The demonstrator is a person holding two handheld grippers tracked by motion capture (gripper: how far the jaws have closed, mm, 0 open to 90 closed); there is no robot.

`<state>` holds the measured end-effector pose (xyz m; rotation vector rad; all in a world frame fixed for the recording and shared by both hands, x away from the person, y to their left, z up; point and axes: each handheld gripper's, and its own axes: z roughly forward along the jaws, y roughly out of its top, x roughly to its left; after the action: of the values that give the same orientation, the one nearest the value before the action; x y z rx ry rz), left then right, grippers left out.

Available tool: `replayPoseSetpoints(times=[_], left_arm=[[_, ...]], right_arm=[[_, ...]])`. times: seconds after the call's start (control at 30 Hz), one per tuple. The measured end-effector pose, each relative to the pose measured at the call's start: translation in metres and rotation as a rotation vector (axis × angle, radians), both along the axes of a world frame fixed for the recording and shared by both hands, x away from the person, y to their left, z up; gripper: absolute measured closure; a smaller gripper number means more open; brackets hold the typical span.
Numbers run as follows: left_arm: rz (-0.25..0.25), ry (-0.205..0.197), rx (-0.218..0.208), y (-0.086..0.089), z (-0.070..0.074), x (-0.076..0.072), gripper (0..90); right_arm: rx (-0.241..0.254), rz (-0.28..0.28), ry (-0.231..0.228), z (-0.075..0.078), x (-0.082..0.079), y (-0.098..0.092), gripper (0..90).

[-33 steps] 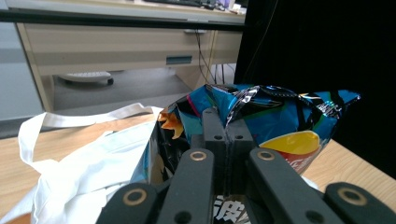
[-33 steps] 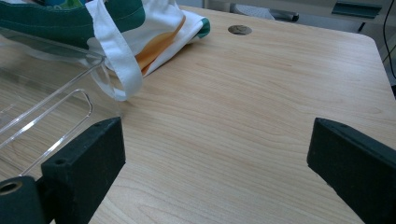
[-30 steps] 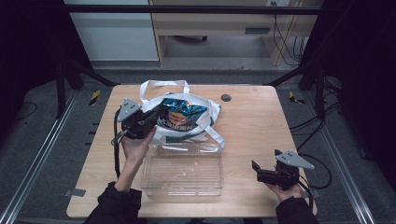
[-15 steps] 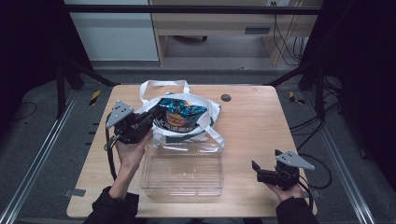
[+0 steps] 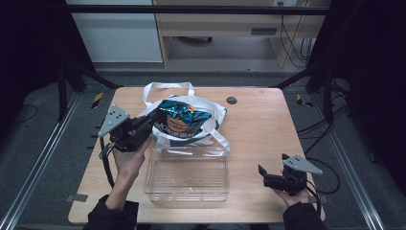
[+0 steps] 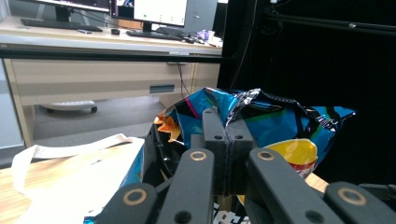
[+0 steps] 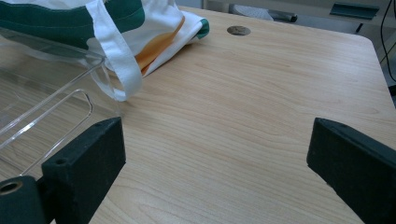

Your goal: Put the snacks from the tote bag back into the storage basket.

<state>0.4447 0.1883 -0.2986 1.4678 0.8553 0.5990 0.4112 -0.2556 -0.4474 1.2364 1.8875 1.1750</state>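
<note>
Left gripper [image 6: 227,154] pinches the crimped top edge of the chip bag [image 5: 179,120], which sits in, maybe partly lifted from, the white tote bag [image 5: 210,112]. Right gripper [image 7: 215,163] jaws spread wide, beside clear plastic bin [image 5: 187,178].

Both black two-jaw grippers, left [image 5: 155,118] and right [image 5: 261,170], carry a grey three-cornered plate on top and trail a black cable. The blocky matte jaws show small screw holes; brass-ringed pivots mark the linkage arms. Dark sleeves [image 5: 112,218] cover the wrists.
</note>
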Motion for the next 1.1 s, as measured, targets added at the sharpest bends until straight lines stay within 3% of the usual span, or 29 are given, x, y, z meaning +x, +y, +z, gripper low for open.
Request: replayPoseSetpoints(times=[0.2,0.63,1.1], left_arm=[[-0.014,-0.015,-0.002,-0.002,0.004,-0.009,90.0],[-0.069,-0.035,0.000,-0.005,-0.005,-0.039,90.0],[-0.099,-0.012,0.030,-0.008,-0.022,-0.054,89.9]], right_arm=[[0.000,-0.001,-0.002,0.000,0.000,0.000,4.7],[0.005,-0.001,-0.004,0.001,-0.001,-0.001,4.8],[0.003,0.000,-0.004,0.001,-0.002,-0.001,4.9]])
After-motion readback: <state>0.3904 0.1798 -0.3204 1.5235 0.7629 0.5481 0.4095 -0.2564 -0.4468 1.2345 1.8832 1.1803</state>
